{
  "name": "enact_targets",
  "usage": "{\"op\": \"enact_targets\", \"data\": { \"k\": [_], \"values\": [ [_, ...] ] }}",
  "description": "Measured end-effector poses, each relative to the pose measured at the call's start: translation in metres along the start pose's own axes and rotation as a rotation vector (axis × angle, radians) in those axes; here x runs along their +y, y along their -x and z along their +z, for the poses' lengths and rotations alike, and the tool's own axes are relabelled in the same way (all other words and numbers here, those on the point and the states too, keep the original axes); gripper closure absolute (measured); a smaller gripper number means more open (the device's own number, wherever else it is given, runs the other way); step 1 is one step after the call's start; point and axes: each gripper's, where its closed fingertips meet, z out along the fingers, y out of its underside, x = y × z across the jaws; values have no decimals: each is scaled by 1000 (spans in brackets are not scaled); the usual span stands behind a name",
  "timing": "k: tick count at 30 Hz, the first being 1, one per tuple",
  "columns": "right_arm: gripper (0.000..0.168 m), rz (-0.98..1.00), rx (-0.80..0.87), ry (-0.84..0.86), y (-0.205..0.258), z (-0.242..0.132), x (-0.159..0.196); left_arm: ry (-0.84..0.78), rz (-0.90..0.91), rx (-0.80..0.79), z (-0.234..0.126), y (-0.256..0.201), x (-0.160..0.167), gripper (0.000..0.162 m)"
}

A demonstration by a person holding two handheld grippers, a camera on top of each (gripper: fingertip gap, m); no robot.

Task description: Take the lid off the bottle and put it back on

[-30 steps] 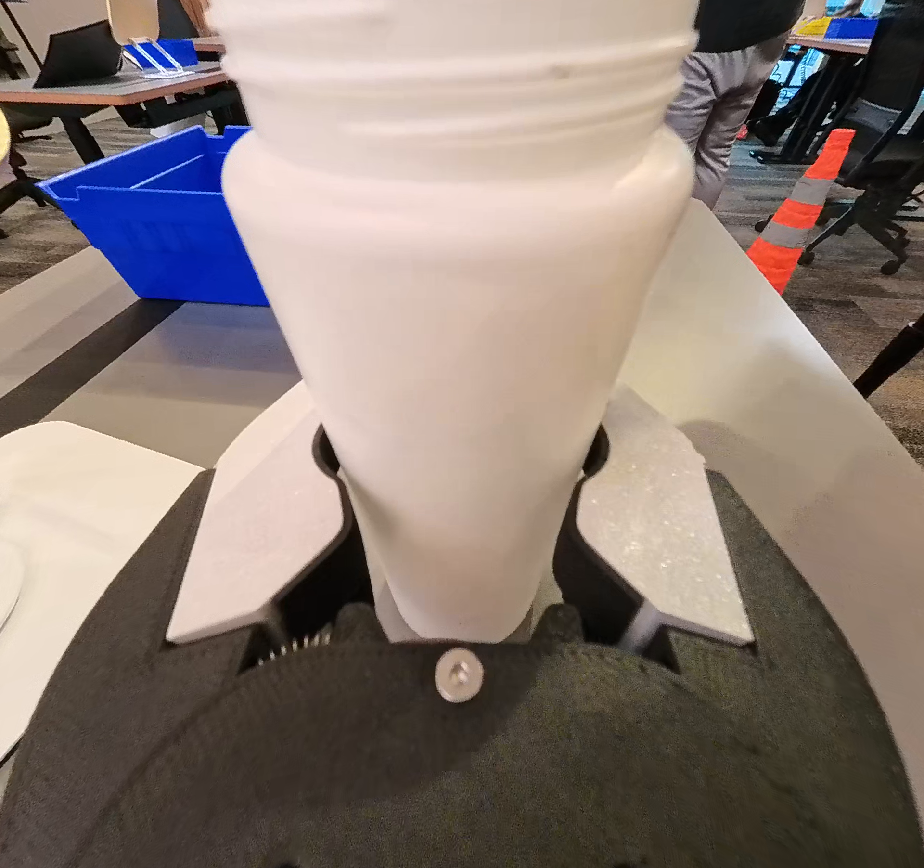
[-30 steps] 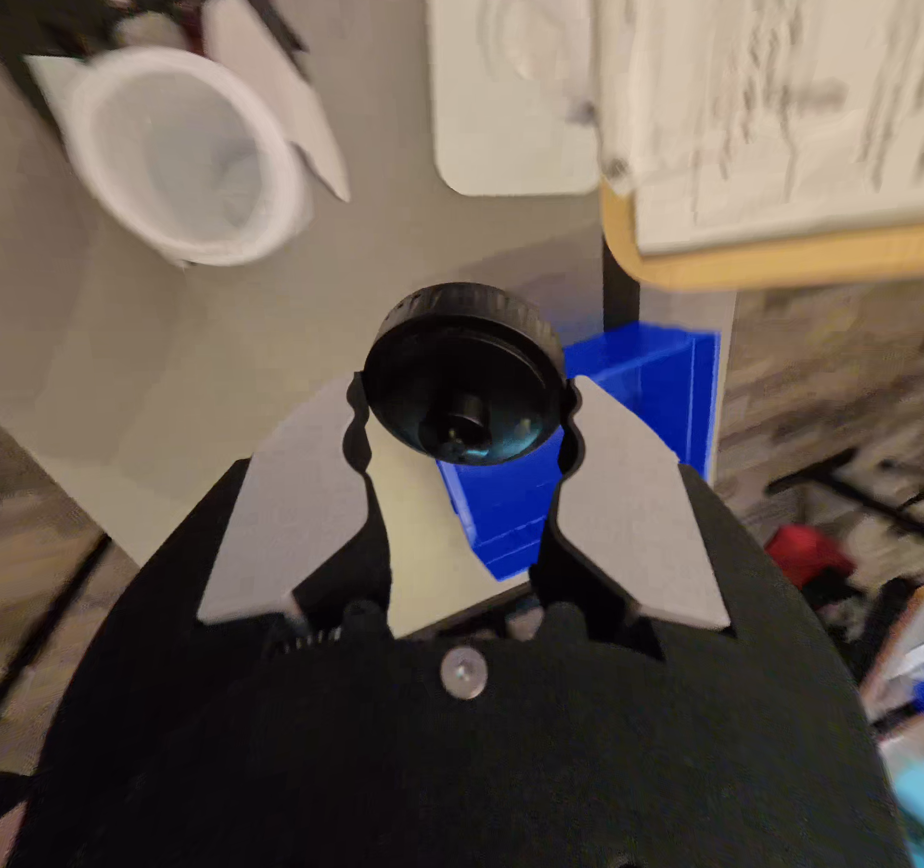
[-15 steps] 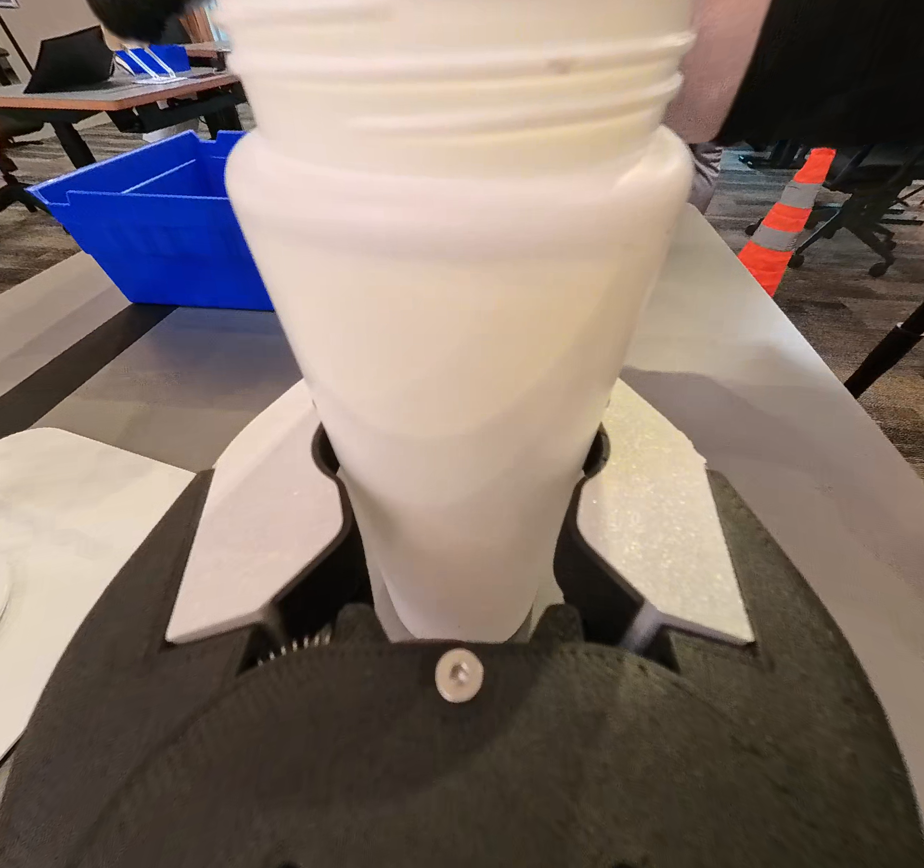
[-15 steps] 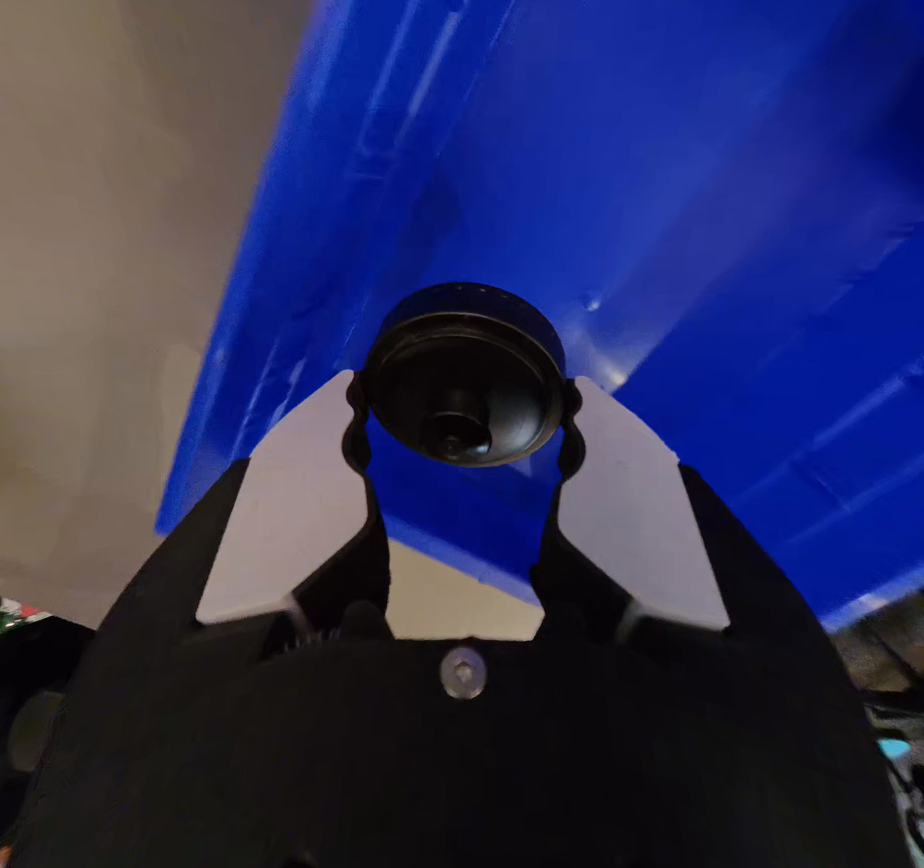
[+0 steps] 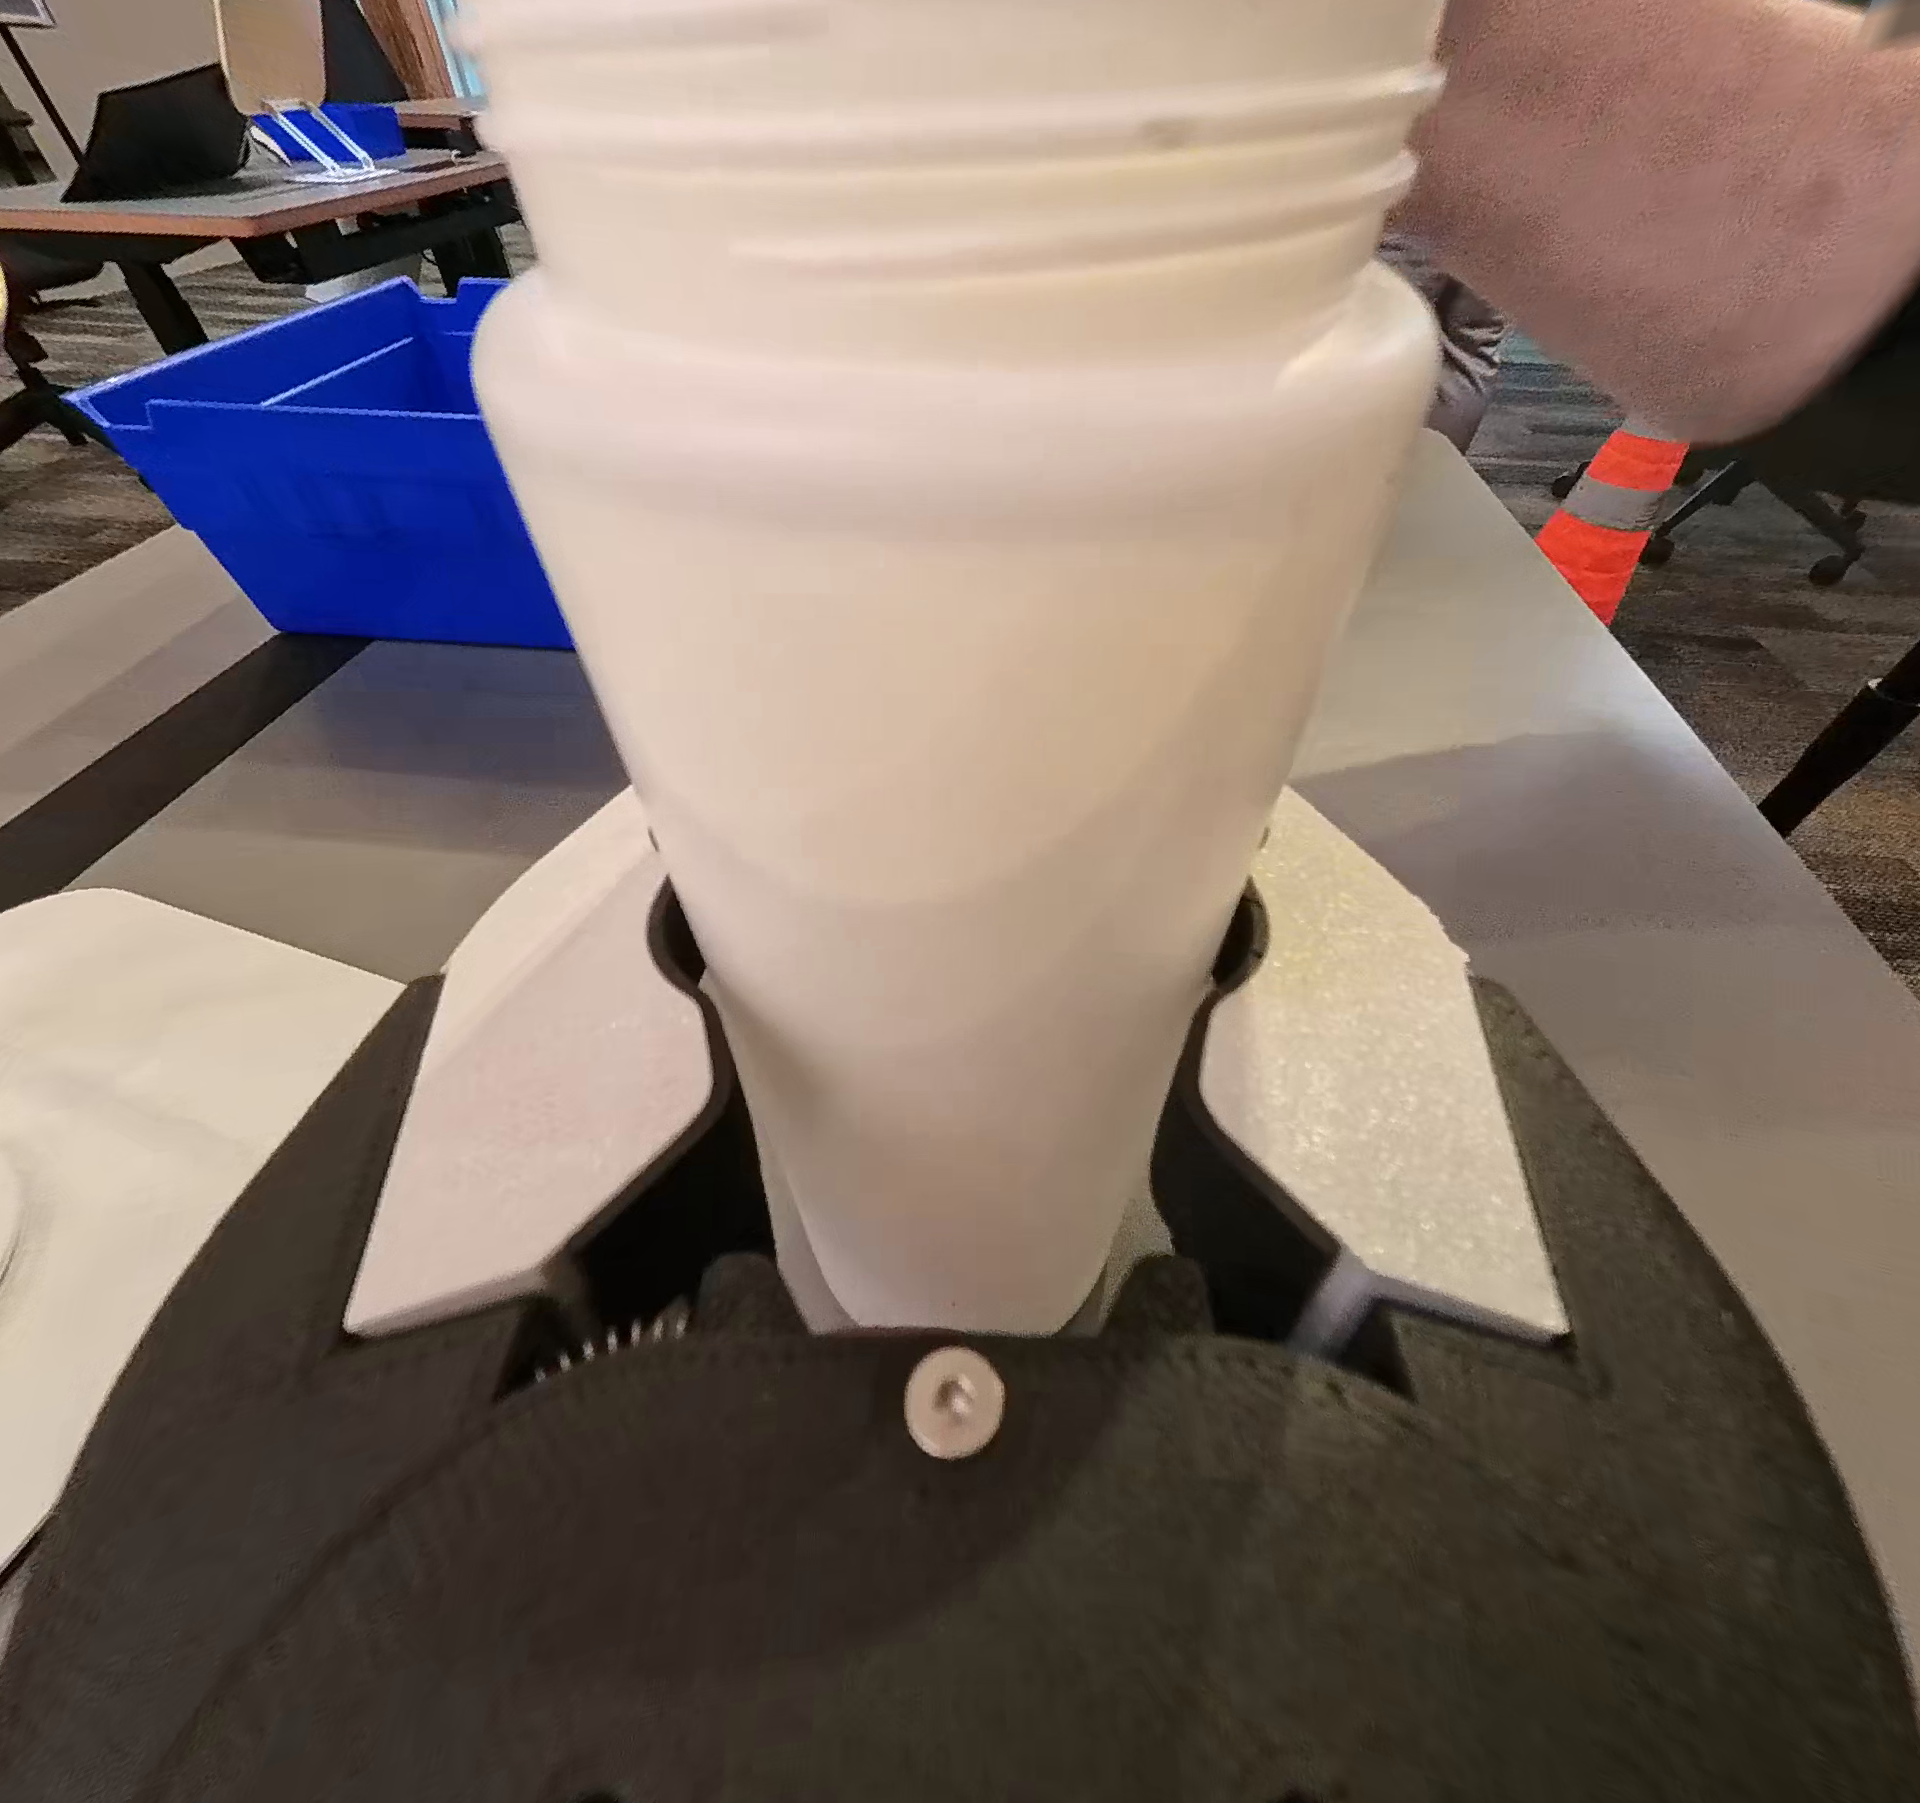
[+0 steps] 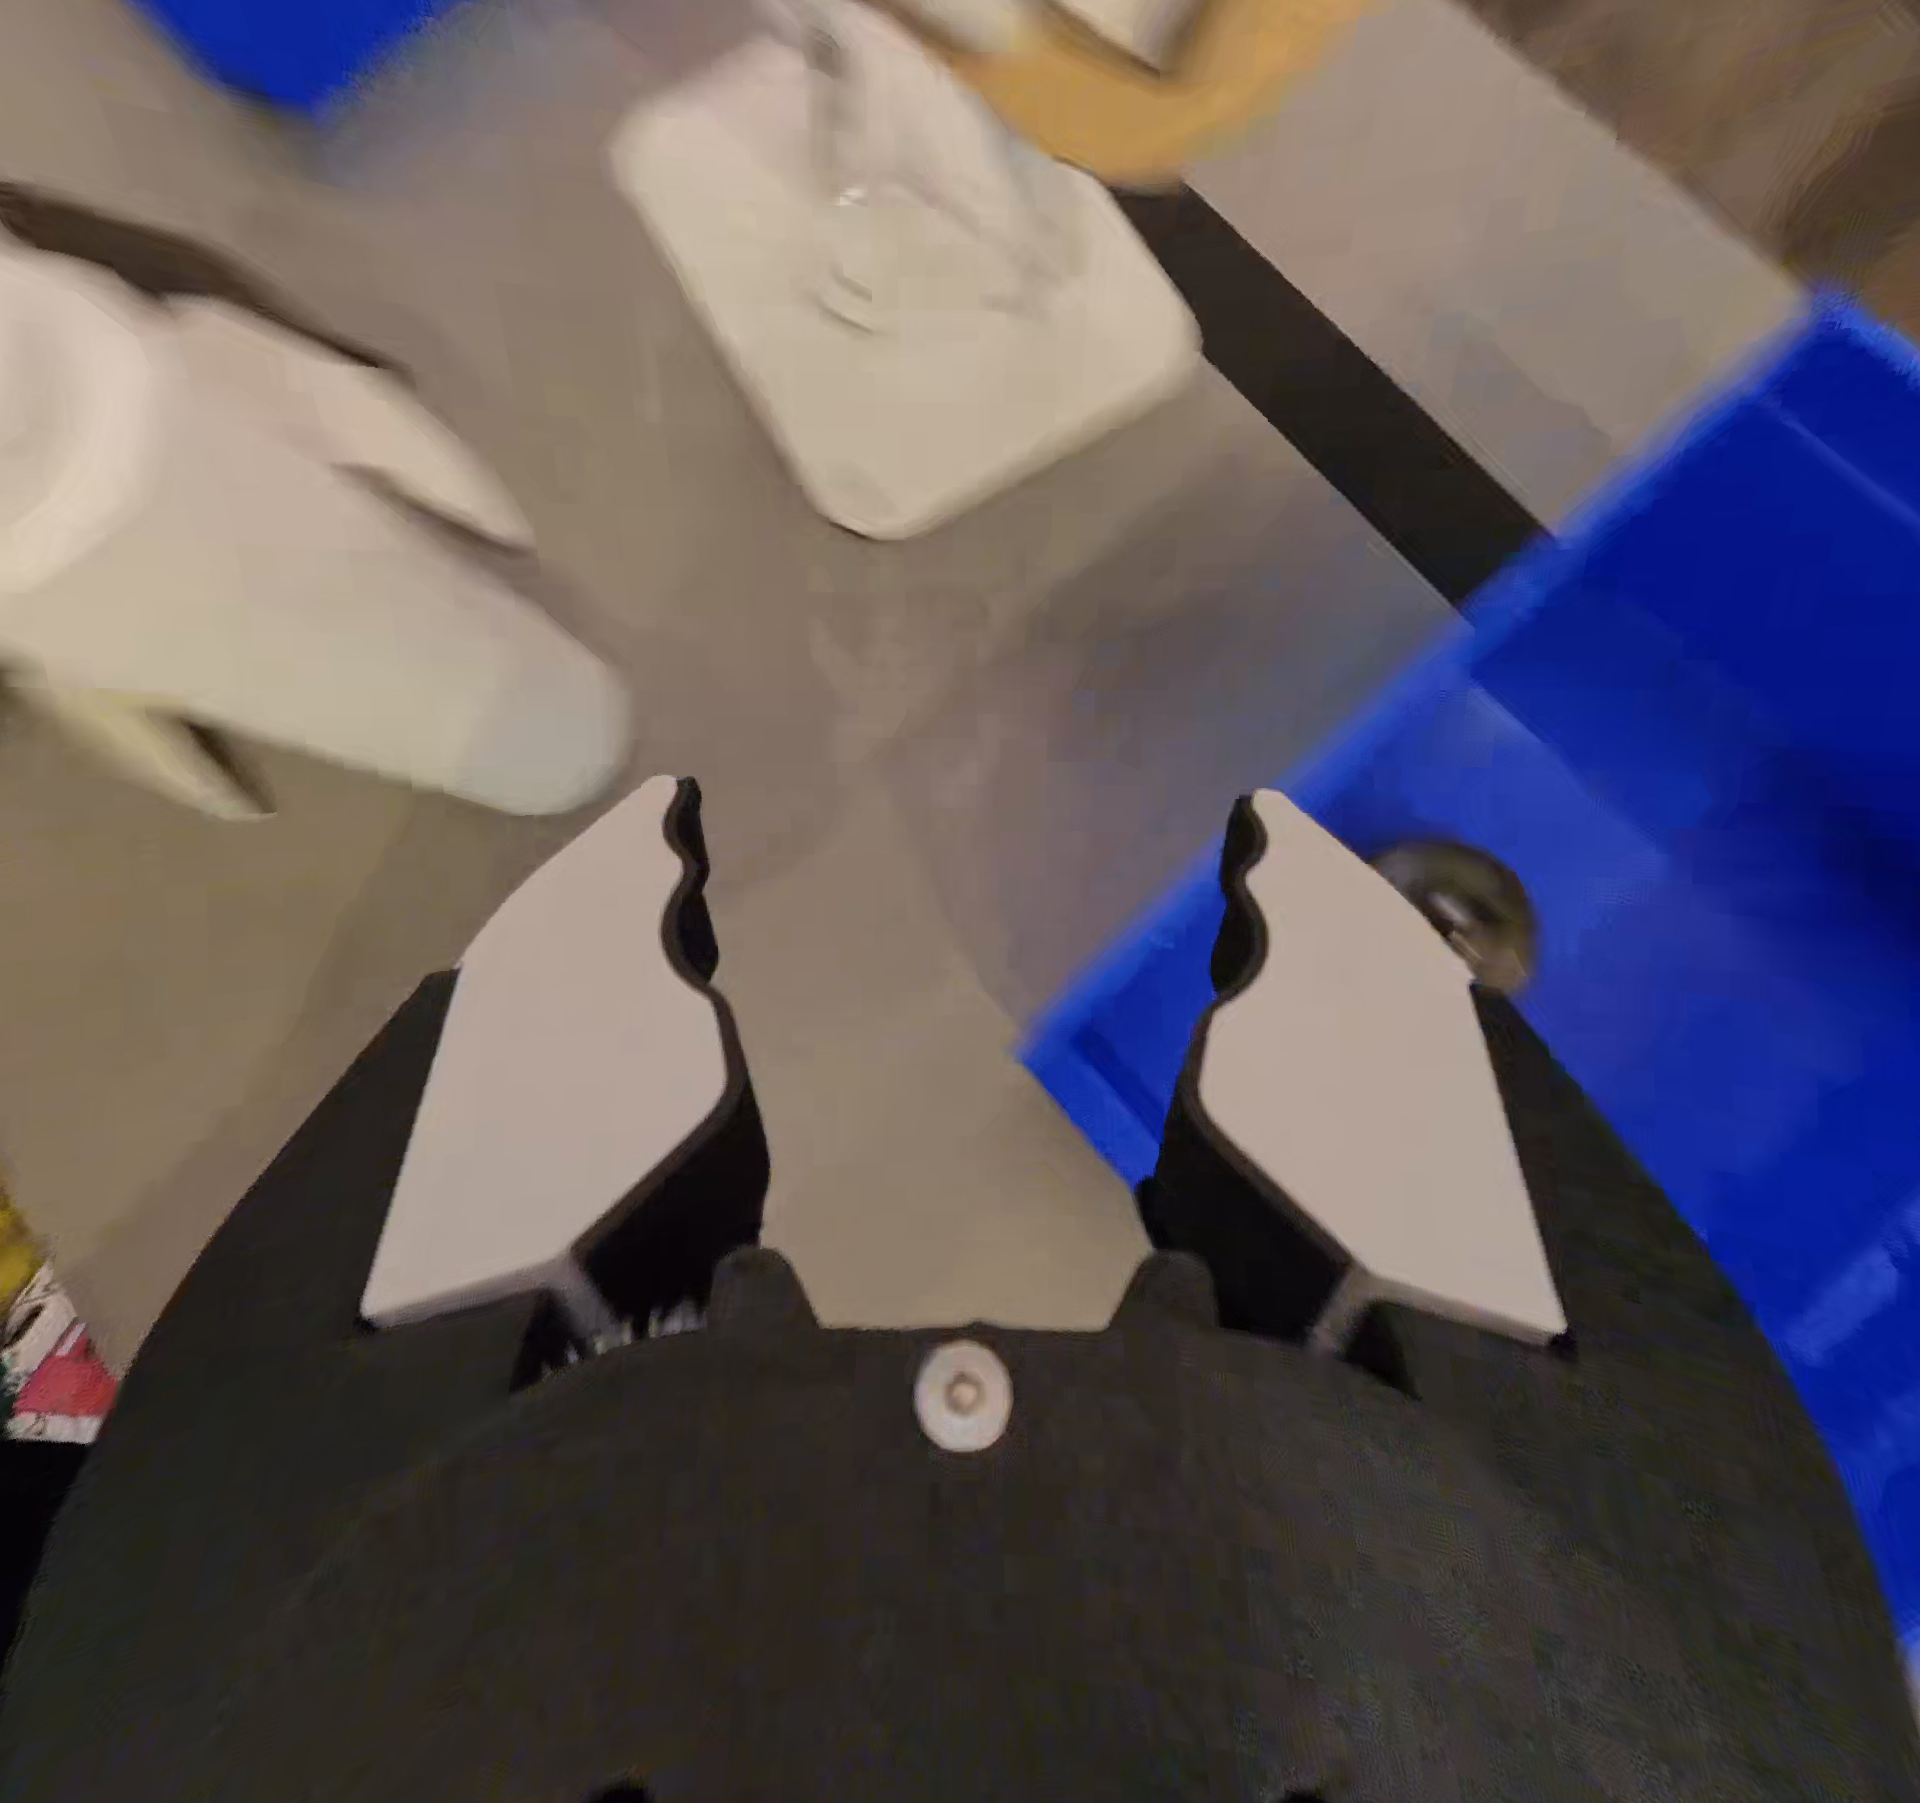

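Midway: bottle (image 5: 951, 610) pinched uncapped by left gripper (image 5: 951, 932), right gripper (image 6: 961, 880) spread empty, lid (image 6: 1455, 912) in right-hand blue bin (image 6: 1714, 714), needing retrieval.

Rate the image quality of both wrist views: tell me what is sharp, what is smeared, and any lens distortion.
Left wrist view: the left gripper is fairly crisp, the white bottle slightly soft, and the wide lens flares its top. Right wrist view: the right gripper is sharp, while the blue bin, the white pad and the black lid are motion-smeared.
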Motion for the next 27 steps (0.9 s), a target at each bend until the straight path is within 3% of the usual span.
{"op": "enact_targets", "data": {
  "k": [5, 10, 12, 18, 21, 24, 27],
  "values": [
    [53, -203, -291, -177, 144, 39, -6, -3, -2, -3, 1, 0, 0, 65],
    [57, -130, -406, -314, 180, 82, -23, 11, -3, 0, 3, -2, 2, 65],
    [69, -119, -385, -363, 178, 89, -31, 4, -8, -6, 2, -2, 3, 65],
    [72, -141, -392, -373, 176, 86, -32, -2, -2, -35, 2, 0, 3, 68],
    [73, -59, -388, -462, 154, 52, -48, -52, 10, -87, -5, 9, 0, 75],
    [73, -26, -224, -470, 98, -5, -65, -25, 25, -187, -11, 30, 11, 91],
    [73, 50, 71, -292, 7, -49, -57, -7, 6, -216, -10, 39, 17, 103]
  ]
}}
